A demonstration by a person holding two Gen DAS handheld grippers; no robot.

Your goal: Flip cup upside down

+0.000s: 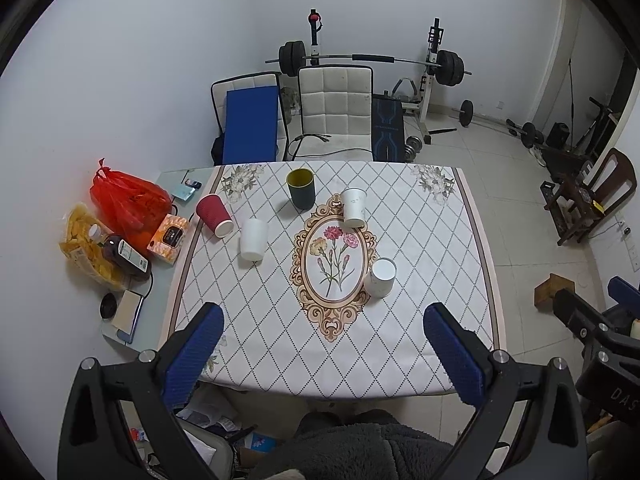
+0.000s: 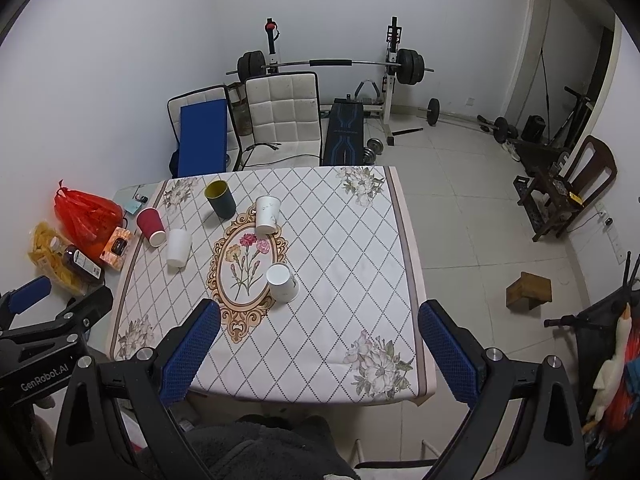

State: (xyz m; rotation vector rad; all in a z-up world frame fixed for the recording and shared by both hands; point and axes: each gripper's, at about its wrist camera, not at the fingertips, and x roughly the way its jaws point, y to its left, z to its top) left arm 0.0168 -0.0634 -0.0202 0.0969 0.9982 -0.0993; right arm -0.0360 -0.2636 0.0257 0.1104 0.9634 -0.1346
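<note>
Several cups stand on the patterned tablecloth [image 1: 420, 248]. A dark cup with a yellow inside [image 1: 301, 188] [image 2: 220, 198] stands mouth up at the back. A red ribbed cup [image 1: 213, 215] [image 2: 151, 226], a plain white cup [image 1: 253, 239] [image 2: 178, 247], a white cup [image 1: 354, 207] [image 2: 267, 214] by the oval frame and a white cup [image 1: 380, 277] [image 2: 282, 282] nearer me appear mouth down. My left gripper [image 1: 323, 354] and right gripper [image 2: 319, 350] are open and empty, above the near table edge.
A red bag [image 1: 128, 200], a snack bag [image 1: 86, 246], a brown bottle [image 1: 124, 256], an orange box [image 1: 168, 238] and a phone [image 1: 127, 314] crowd the table's left strip. Chairs [image 1: 334, 110] and a barbell rack stand behind. A wooden stool [image 2: 528, 290] is on the floor, right.
</note>
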